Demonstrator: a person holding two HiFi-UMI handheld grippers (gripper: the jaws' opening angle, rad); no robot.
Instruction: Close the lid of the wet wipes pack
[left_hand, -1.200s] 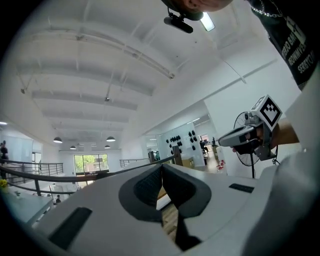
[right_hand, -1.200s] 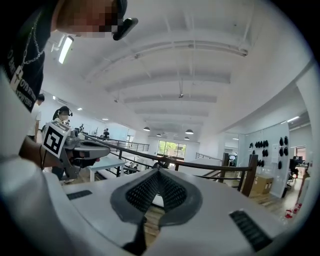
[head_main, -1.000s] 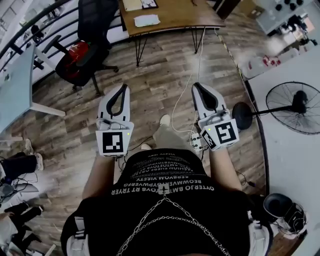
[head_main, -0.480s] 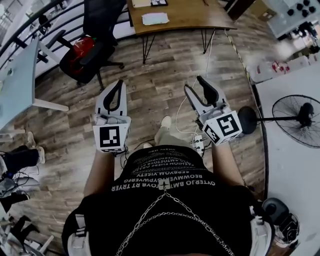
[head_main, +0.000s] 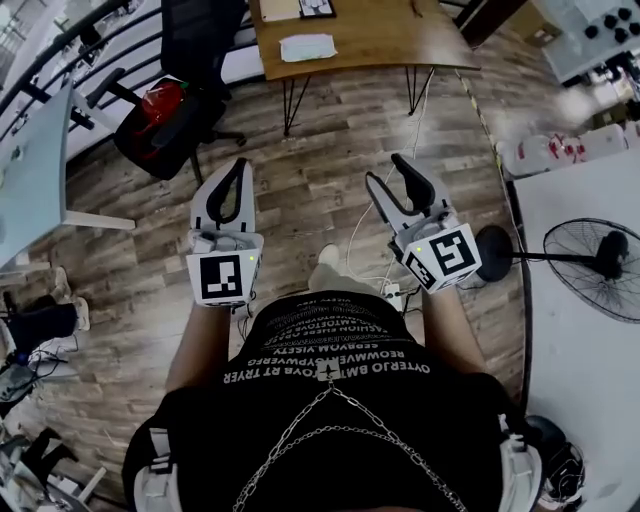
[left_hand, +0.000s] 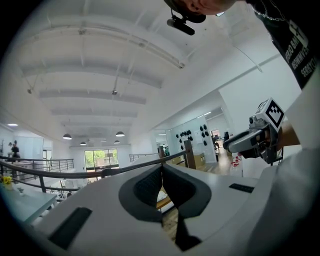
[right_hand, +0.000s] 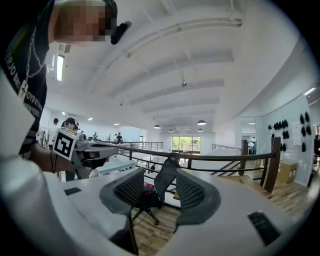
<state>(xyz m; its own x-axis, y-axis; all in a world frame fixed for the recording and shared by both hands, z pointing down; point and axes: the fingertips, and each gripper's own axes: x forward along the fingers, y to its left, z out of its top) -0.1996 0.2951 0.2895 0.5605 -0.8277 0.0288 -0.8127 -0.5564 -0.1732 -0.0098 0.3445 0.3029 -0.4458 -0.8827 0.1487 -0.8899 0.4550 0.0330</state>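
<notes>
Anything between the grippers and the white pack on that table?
Nothing visible; only floor and a white cable lie between the left gripper, the right gripper and the table holding the white pack. The chair stands off left.

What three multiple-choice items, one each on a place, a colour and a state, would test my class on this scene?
1. The pedestal fan stands at the head view's: A left edge; B right edge; C top middle.
2. The office chair has a back that is: A black; B green; C yellow.
3. The right gripper has jaws: A shut together; B shut on a pack; C apart, empty.
Key: B, its cage shows by the right edge; A, the backrest is black; C, the jaws have just been opening, with nothing between them.
</notes>
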